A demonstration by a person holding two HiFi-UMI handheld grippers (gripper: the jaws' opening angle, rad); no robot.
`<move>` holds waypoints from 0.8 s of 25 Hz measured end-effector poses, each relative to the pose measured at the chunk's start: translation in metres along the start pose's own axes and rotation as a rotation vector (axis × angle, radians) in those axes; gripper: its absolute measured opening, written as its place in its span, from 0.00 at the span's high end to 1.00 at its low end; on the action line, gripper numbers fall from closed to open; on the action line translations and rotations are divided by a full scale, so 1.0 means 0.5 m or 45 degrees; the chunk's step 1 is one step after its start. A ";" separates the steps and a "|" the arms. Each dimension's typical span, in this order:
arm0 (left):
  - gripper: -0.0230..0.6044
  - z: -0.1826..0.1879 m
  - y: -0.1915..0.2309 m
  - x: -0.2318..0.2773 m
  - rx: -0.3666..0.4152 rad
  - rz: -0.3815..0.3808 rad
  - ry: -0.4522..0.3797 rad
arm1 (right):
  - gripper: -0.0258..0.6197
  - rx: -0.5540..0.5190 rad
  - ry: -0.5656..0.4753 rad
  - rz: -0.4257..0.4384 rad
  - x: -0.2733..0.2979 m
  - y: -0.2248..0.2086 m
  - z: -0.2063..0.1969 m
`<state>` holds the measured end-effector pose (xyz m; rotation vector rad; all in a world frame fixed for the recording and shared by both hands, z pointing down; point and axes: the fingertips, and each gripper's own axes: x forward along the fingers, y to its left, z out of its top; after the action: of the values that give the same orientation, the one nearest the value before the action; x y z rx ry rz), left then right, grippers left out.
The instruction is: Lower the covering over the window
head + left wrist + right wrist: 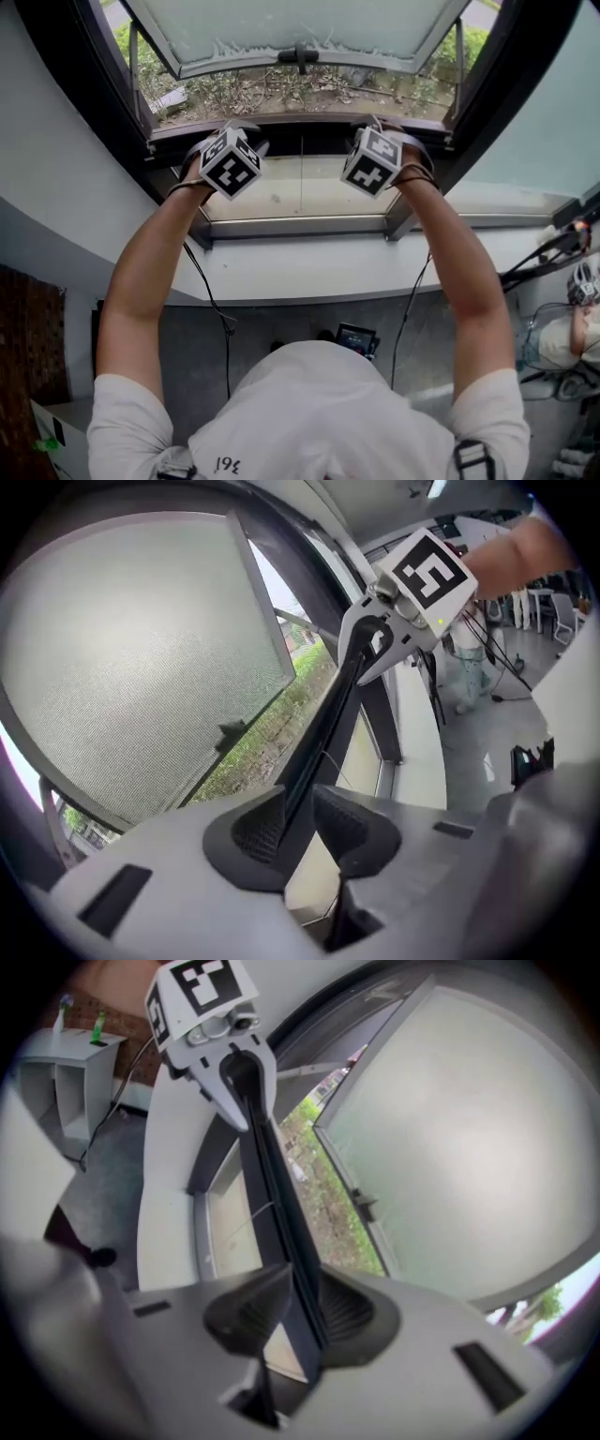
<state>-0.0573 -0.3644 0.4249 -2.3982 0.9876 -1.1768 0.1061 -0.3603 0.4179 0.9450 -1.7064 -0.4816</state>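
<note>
A dark bar [302,131], the bottom rail of the window covering, runs across the window frame at the height of the lower sash. My left gripper [232,131] holds it at the left and my right gripper [380,129] at the right, both arms stretched forward. In the left gripper view the bar [323,733] passes between the ribbed pads of the left gripper [298,822] and runs up to the right gripper [394,621]. The right gripper view shows the bar [272,1194] pinched in the right gripper [305,1312], with the left gripper [225,1054] at its far end. The covering itself is hidden.
The frosted sash [300,28] is swung open outward, with its handle [300,58] at its lower edge and greenery beyond. A thin cord [302,173] hangs before the lower pane. The white sill [309,267] lies below my arms. Cables and a stand [553,253] are at the right, a white shelf [56,422] at the lower left.
</note>
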 end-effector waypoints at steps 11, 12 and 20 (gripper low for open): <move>0.85 0.073 0.032 -0.108 -0.429 0.113 -0.320 | 0.87 0.265 -0.164 -0.099 -0.096 -0.036 0.001; 0.86 0.082 0.031 -0.120 -0.457 0.120 -0.355 | 0.87 0.302 -0.177 -0.101 -0.105 -0.038 -0.001; 0.86 0.109 -0.048 -0.169 -0.556 0.074 -0.504 | 0.88 0.592 -0.303 -0.061 -0.162 -0.021 -0.008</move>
<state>-0.0402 -0.2909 0.3545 -2.7528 1.2610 -0.4613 0.1222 -0.3022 0.3626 1.3027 -2.0646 -0.2347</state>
